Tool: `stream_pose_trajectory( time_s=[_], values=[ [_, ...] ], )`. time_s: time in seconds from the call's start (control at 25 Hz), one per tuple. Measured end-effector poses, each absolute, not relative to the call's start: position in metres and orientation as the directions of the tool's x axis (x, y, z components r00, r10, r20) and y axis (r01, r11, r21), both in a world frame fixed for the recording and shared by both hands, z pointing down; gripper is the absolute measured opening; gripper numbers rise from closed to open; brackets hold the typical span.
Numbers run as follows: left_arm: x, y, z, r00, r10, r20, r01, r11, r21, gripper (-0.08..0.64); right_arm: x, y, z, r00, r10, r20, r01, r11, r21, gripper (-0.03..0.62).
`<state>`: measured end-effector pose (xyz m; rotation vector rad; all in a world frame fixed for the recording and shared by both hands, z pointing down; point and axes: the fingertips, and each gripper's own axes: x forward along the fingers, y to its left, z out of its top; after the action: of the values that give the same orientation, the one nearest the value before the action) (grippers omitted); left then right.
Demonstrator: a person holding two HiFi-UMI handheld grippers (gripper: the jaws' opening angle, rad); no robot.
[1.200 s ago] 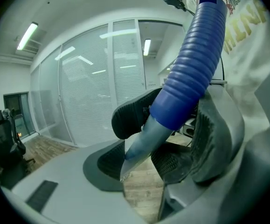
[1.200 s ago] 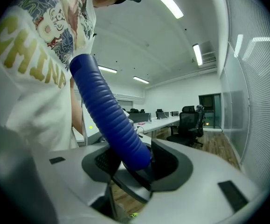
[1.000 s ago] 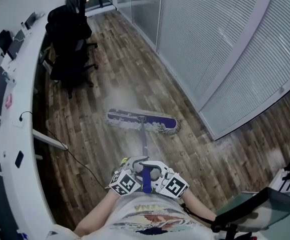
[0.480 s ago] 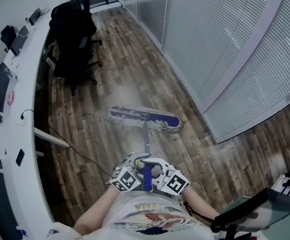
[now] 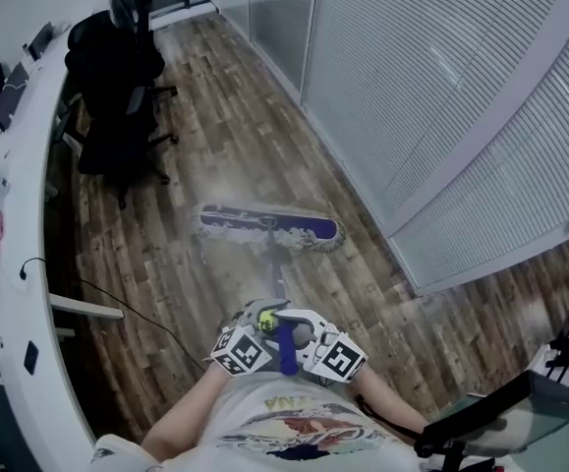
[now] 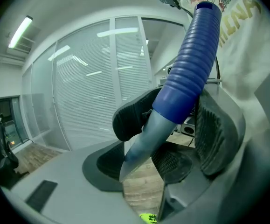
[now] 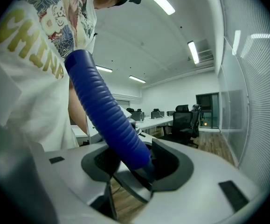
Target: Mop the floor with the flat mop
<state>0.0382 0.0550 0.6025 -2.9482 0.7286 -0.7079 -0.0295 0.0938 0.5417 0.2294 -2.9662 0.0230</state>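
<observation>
The wood-plank floor (image 5: 215, 155) fills most of the head view, and the mop head (image 5: 267, 227) of the flat mop lies flat on it, crosswise, near the middle. To the right of the mop head runs a glass wall with blinds (image 5: 441, 87). To its left curves a long white surface (image 5: 19, 214) with dark devices on it. A black office chair (image 5: 112, 87) stands beyond the mop head, on the left, well apart from it.

The handle (image 5: 276, 288) rises from the middle of the mop head toward the person and ends in a blue ribbed grip. The left hand-held gripper (image 6: 172, 125) pinches the handle where blue meets grey. The right hand-held gripper (image 7: 135, 164) clamps the blue part. Both sit side by side at the near end, by the person's waist.
</observation>
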Motion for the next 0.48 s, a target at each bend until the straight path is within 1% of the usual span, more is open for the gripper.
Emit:
stream_pose_trajectory(
  time_s=[0.12,0.36,0.48],
  values=[
    [0.022,-0.008,0.598,0.794,-0.435,0.425,-0.427,-0.896,-0.120,0.153,-0.046,0.029,0.537,-0.973,-0.148,0.179,-0.149,0.989,0.004,0.186],
    [-0.021,-0.113,0.594,0.795,-0.434,0.423,-0.419,-0.898,-0.134,0.153,-0.091,-0.075,0.531,-0.974,-0.172,0.146,-0.175,0.985,-0.004,0.186],
    [-0.031,-0.154,0.600,0.788,-0.438,0.433,-0.428,-0.895,-0.126,0.153,-0.100,-0.117,0.537,-0.971,-0.179,0.156,-0.181,0.984,0.000,0.186]
  ],
)
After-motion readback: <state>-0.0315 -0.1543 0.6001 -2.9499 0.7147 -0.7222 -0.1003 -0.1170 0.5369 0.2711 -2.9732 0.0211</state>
